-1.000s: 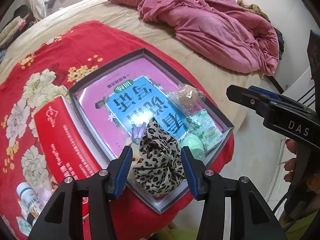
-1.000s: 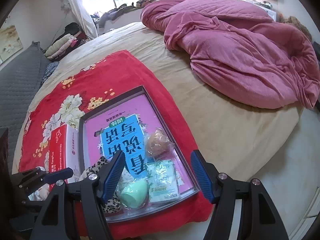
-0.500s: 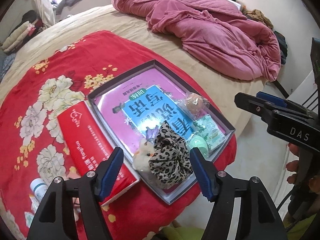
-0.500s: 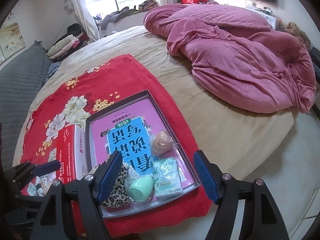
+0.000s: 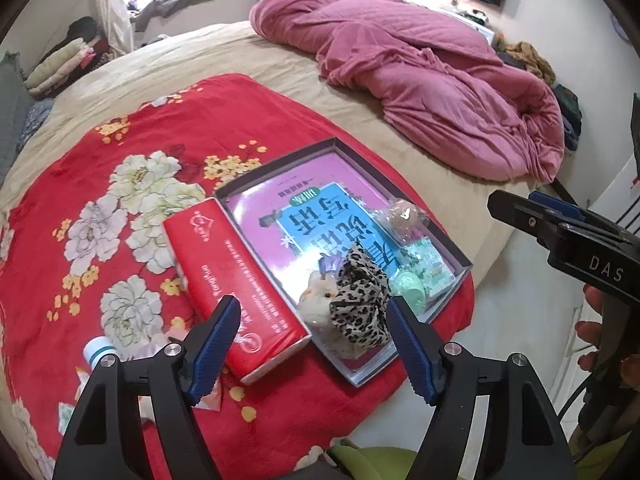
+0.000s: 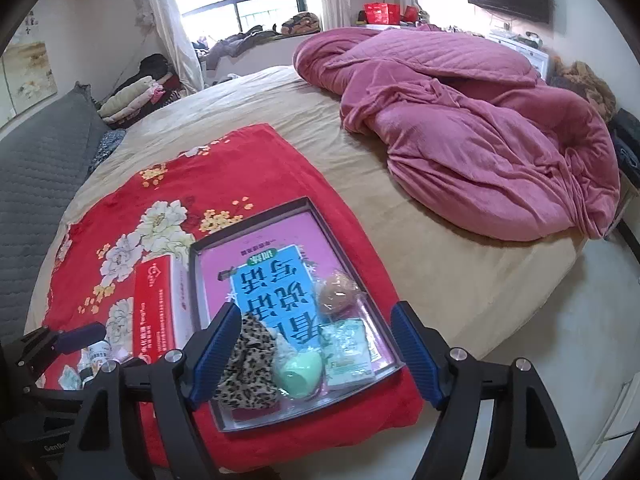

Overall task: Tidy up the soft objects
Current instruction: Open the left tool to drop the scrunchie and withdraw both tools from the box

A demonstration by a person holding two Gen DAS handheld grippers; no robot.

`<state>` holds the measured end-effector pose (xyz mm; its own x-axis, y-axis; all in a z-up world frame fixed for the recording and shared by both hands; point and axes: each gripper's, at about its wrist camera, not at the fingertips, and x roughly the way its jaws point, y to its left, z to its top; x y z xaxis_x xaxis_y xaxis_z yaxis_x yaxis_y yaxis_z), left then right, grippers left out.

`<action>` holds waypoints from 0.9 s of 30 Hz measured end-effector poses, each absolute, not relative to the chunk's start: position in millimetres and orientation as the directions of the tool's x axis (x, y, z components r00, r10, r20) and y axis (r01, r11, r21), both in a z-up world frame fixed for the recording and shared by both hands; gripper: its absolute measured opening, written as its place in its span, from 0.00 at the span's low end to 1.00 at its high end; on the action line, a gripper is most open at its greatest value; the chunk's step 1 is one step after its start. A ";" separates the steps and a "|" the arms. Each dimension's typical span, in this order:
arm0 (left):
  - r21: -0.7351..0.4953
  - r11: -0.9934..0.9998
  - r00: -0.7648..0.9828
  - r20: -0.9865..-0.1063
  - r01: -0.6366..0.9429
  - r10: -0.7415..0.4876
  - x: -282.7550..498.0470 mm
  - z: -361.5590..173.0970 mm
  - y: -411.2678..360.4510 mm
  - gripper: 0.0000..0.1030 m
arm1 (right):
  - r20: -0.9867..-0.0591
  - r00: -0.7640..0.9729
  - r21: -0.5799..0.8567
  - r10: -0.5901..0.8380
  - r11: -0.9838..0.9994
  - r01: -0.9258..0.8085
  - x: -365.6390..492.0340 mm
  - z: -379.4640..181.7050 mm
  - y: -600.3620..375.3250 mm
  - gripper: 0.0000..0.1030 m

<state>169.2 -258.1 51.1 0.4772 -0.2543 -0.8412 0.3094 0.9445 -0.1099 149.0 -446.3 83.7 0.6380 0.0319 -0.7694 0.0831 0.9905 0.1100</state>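
A grey tray (image 5: 276, 166) lies on a red floral blanket, with a pink and blue book inside. At its near end lie a leopard-print scrunchie (image 5: 360, 304), a small pale plush toy (image 5: 318, 300), a mint sponge egg (image 5: 408, 286), a green tissue pack (image 5: 430, 264) and a wrapped brown ball (image 5: 400, 216). My left gripper (image 5: 312, 302) hovers above them, its jaws opening, with nothing between the pads. My right gripper (image 6: 316, 308) hangs over the same tray (image 6: 248, 224), above the egg (image 6: 302, 368) and scrunchie (image 6: 248, 364). Its jaws are also opening and it holds nothing.
A red tissue box (image 5: 236, 280) lies against the tray's left side, with a small bottle (image 5: 98, 350) and wrappers near it. A crumpled pink quilt (image 5: 420, 80) fills the bed's far right. The bed edge and floor are just right of the tray.
Both grippers have risen and drawn back from the tray. The left jaws spread away from the leopard scrunchie, which stays in the tray. The right jaws widened too.
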 end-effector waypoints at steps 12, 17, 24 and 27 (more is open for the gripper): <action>-0.110 0.961 0.530 -0.816 0.253 -0.233 146.6 71.4 -219.6 0.74 | -0.745 0.665 0.100 0.054 0.994 0.031 135.5 106.7 -408.4 0.75; -0.112 0.968 0.542 -0.811 0.222 -0.219 137.5 75.6 -200.3 0.75 | -0.736 0.672 0.100 0.080 0.995 -0.010 131.0 114.4 -389.3 0.75; -0.089 0.981 0.574 -0.801 0.173 -0.174 122.7 83.4 -175.6 0.75 | -0.728 0.674 0.101 0.123 0.992 -0.072 125.4 122.0 -356.3 0.75; -0.089 0.984 0.577 -0.801 0.155 -0.164 118.0 84.9 -165.7 0.75 | -0.724 0.676 0.103 0.137 0.991 -0.091 122.0 125.0 -343.6 0.75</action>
